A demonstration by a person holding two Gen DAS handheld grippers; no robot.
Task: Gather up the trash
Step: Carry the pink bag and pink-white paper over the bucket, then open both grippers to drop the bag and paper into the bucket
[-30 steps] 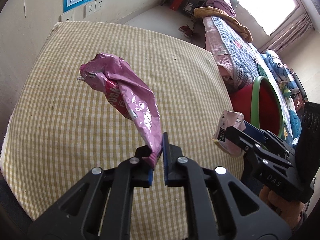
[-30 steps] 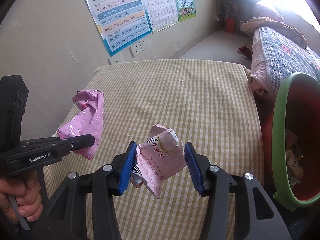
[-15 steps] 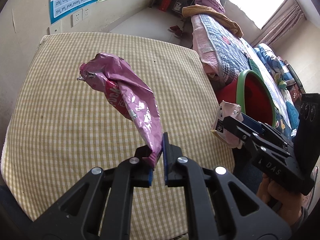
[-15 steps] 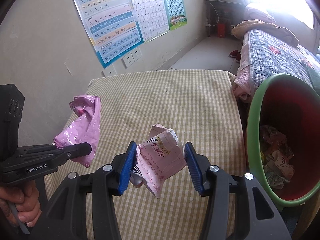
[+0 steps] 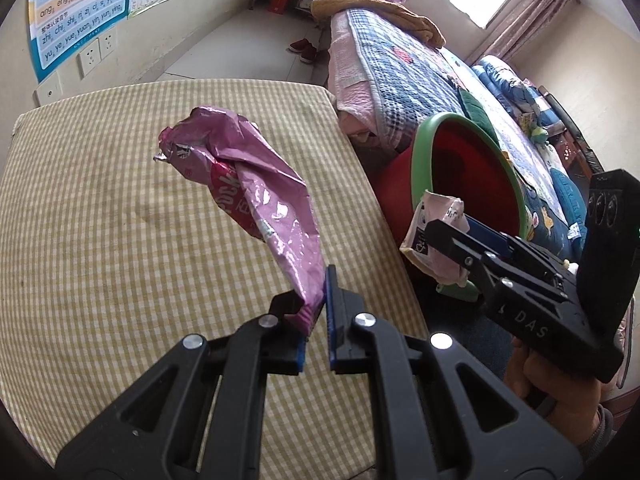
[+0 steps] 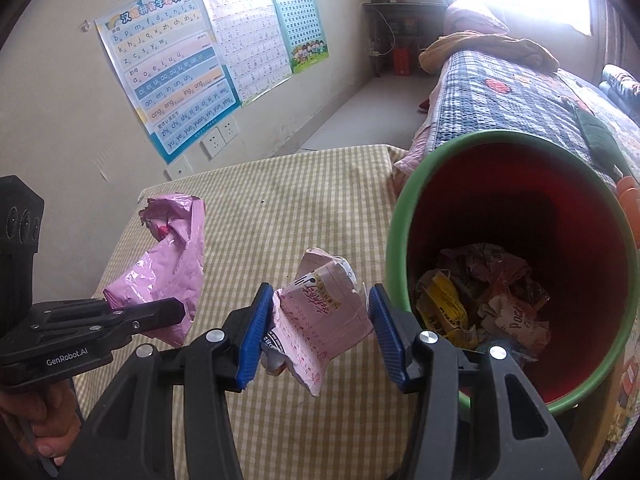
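My left claw [image 5: 316,320] pinches the purple wrapper's [image 5: 256,188] tail, my right claw [image 6: 316,332] squeezes the pink packet [image 6: 320,312] – the bin [image 6: 404,216] gapes at two o'clock – releasing early litters the table [image 6: 304,208].

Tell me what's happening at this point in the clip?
A person is clearing trash off a checked table. The left hand-held gripper pinches a shiny pink wrapper; the right hand-held gripper clamps a crumpled pale pink packet. Both hang above the table beside a red bin already holding wrappers.
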